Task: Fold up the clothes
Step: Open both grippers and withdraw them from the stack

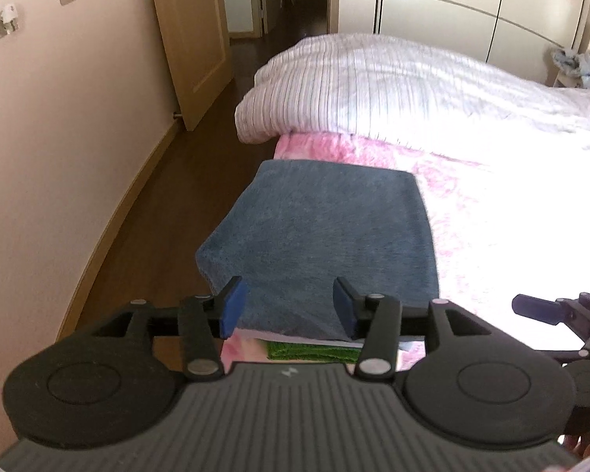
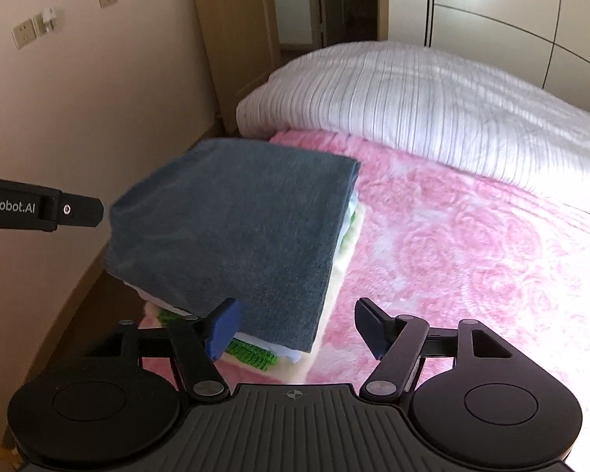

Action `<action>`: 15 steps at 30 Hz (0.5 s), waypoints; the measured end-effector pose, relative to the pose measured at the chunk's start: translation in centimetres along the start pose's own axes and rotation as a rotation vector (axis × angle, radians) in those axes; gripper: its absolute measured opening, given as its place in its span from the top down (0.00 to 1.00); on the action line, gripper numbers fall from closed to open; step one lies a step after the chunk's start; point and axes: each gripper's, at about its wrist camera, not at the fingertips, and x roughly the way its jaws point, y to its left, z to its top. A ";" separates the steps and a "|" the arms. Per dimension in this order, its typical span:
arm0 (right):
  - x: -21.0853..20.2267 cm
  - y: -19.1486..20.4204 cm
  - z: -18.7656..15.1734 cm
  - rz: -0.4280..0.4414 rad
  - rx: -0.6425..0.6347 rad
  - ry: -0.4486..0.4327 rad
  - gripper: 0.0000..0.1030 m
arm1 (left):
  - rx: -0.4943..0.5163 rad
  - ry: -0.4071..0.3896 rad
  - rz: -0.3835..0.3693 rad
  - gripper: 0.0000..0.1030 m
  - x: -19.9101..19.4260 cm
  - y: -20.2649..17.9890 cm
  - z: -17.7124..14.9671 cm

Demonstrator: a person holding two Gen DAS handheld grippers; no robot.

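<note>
A folded grey-blue garment (image 1: 322, 236) lies on top of a stack of folded clothes at the bed's left edge. Under it peek white, light blue and green layers (image 2: 255, 352). My left gripper (image 1: 289, 310) is open, its blue pads either side of the garment's near edge, nothing pinched. My right gripper (image 2: 299, 328) is also open, hovering just over the near right corner of the grey-blue garment (image 2: 232, 232). The tip of the right gripper (image 1: 539, 308) shows at the right of the left wrist view, and the left gripper's body (image 2: 39, 208) at the left of the right wrist view.
The stack rests on a pink flowered bedspread (image 2: 472, 244). A white striped duvet (image 1: 393, 86) is bunched up behind it. A wall (image 1: 59, 137), dark wood floor (image 1: 169, 188) and open door (image 1: 192, 39) lie left of the bed. Wardrobes (image 1: 472, 0) stand at the back.
</note>
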 end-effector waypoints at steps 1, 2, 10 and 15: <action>-0.6 0.0 -0.1 0.002 0.000 -0.004 0.33 | 0.006 -0.005 0.007 0.52 -0.5 -0.3 -0.1; -1.3 -0.1 -0.1 0.004 0.000 -0.008 0.33 | 0.013 -0.010 0.015 0.51 -1.0 -0.6 -0.2; -5.5 -0.9 0.2 0.027 0.043 -0.029 0.33 | 0.066 -0.050 0.077 0.43 -5.2 -3.1 -1.1; -7.7 -1.5 0.3 0.040 0.030 -0.016 0.33 | 0.099 -0.076 0.116 0.38 -7.8 -4.7 -1.7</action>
